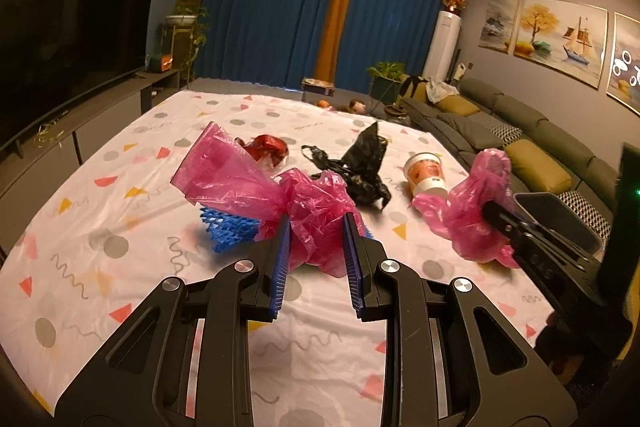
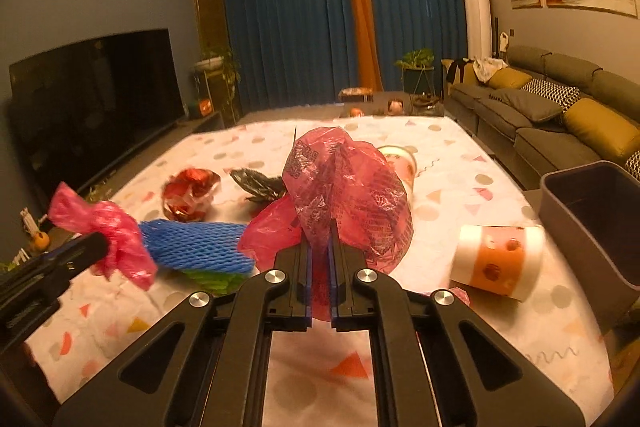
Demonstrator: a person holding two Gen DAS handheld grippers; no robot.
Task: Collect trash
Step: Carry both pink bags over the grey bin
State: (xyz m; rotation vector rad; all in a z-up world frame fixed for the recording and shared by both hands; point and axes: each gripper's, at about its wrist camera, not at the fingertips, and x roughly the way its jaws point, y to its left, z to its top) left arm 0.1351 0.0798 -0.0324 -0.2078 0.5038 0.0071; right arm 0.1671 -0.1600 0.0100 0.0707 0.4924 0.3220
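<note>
The left tool (image 1: 316, 227) pinches a crumpled pink plastic bag (image 1: 240, 183), its blue pads pressed into the bunched film above the counter (image 1: 100, 267), which wears a white cloth with coloured dots and triangles. The right tool (image 2: 320, 247), jaws nearly together, pinches a second pink printed plastic bag (image 2: 348, 187) lifted off the cloth. Just beyond lie a blue foam net sleeve (image 2: 196, 245) and a white-and-orange paper cup (image 2: 496, 259) on its side near the right edge, beside a dark rectangular bin (image 2: 592, 219). Farther toward mid-counter sit a red foil wrapper (image 2: 190, 195), a black plastic bag (image 1: 362, 163) and another paper cup (image 1: 426, 173).
</note>
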